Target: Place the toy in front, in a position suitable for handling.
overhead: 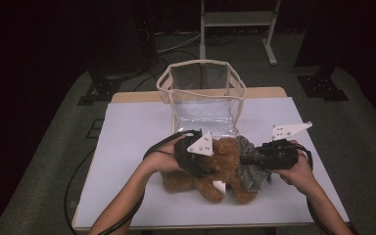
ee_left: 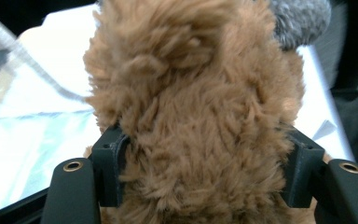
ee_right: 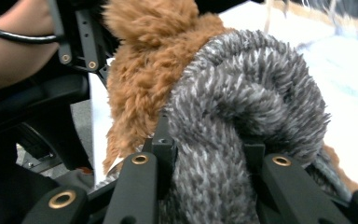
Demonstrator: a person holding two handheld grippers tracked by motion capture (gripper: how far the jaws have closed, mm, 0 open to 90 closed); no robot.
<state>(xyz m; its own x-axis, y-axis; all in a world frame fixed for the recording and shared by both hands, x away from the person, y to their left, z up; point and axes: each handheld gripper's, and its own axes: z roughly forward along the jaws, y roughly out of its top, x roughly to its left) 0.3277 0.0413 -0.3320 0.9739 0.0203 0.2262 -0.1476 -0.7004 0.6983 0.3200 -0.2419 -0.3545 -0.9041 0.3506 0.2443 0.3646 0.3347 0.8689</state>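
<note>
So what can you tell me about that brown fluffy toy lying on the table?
The brown plush toy looks like a teddy-type animal with shaggy, curly fur. It lies on the white table, just in front of a clear bag with cream trim. A white tag sticks out near its feet. The left gripper has its jaws on either side of the furry body. A grey knitted cloth lies against its right side, pinched by the right gripper.

The teddy bear is shaggy golden brown; the knitted hat at its right is flecked grey and white. The surface is pale lilac-white, the bag in the upper middle clear with cream edging, both grippers' jaws matt black
</note>
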